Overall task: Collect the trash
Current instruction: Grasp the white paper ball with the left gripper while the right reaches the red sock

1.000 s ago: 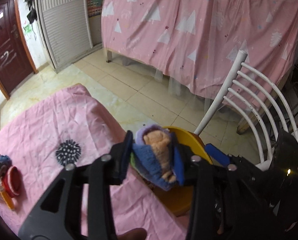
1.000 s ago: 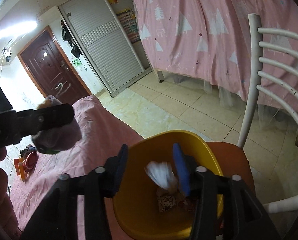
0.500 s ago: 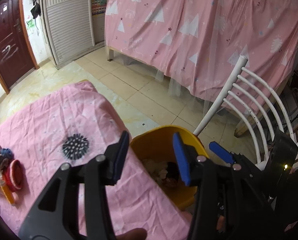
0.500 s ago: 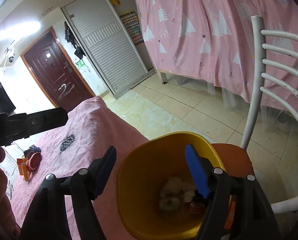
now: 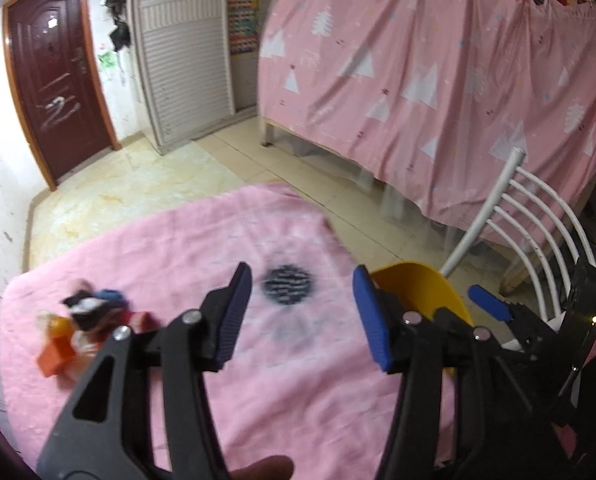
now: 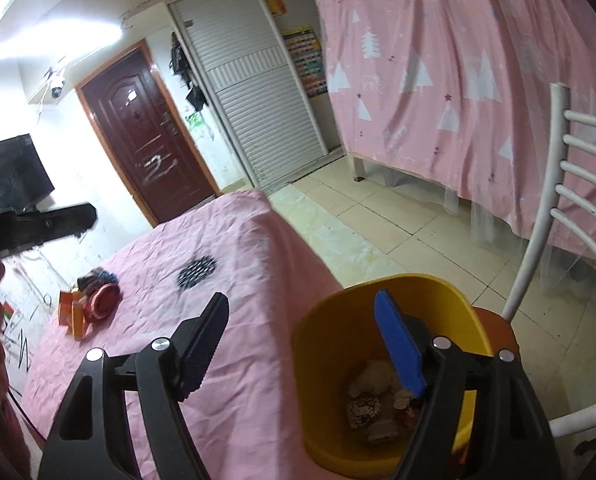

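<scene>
A yellow bin [image 6: 394, 380] stands on an orange chair seat beside the pink-covered table [image 6: 234, 344]; crumpled trash [image 6: 372, 394] lies in its bottom. It shows at the right in the left wrist view [image 5: 422, 288]. My right gripper [image 6: 302, 344] is open and empty, straddling the bin's near rim. My left gripper [image 5: 302, 312] is open and empty above the table, pointing at a dark round patch [image 5: 288, 282]. A small pile of items [image 5: 86, 324], orange, red and dark, lies at the table's left, also in the right wrist view [image 6: 88, 304].
A white slatted chair [image 6: 570, 216] holds the bin. A pink curtain with white trees [image 5: 438, 80] hangs behind. A brown door [image 6: 146, 140] and white shutter closet [image 6: 254, 104] stand at the back. The floor is tiled.
My left gripper let go of the blue-purple bundle over the bin, opened and swung left over the table. My right gripper released the white scrap into the bin, opened and pulled back.
</scene>
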Demonstrator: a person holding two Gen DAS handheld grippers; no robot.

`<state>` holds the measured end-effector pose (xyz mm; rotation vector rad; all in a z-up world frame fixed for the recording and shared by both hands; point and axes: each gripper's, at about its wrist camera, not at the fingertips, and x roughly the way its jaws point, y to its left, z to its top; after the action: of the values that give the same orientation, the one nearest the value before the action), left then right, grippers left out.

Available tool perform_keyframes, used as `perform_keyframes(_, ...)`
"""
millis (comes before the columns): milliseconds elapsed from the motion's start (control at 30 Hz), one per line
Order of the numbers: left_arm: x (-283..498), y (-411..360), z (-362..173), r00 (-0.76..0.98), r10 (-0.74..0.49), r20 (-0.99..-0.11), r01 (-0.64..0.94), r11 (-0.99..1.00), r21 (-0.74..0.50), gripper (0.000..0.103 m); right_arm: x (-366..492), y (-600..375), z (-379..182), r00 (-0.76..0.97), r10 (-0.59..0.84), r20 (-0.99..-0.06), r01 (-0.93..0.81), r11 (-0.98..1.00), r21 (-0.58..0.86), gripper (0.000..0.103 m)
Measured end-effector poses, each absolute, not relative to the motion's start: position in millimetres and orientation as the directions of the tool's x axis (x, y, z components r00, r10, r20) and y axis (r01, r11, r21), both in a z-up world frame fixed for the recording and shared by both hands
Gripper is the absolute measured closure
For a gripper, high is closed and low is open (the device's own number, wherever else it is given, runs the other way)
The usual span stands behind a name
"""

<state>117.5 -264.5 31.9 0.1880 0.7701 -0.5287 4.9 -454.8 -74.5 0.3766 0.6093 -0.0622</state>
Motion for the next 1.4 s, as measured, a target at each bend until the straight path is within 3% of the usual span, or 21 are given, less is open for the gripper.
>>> perform_keyframes(233,126.5,-210.4,38.6,0.639,-0.349,-0.685,0.457,0.889,-0.026,0.052,18.8,-421.7,-68.9,0.806,0.086,-0.586,0.121,0.945,0.304,0.033)
perform_keyframes(400,136.7,-168.9,37.6,0.663,-0.313,-0.680,0.402,0.915,-0.029,0.045,33.4,-387.2,-57.3,0.805,0.126,-0.580,0.050,0.959,0.277,0.029)
perform_keyframes(867,191.5,-49.1,17.7,0.664,-0.190,-0.723,0.212,0.975,-0.062,0.044,103.6,-286.1,-53.7,0.734,0.260,-0.628,-0.140,0.962,0.234,0.029)
perform_keyframes(1400,242.7,-10.4,-36.0,0.552,-0.179,-0.815,0.149,0.982,-0.115,0.044,156.0,-217.7,-68.9,0.658,0.275,-0.701,-0.218,0.961,0.172,0.029)
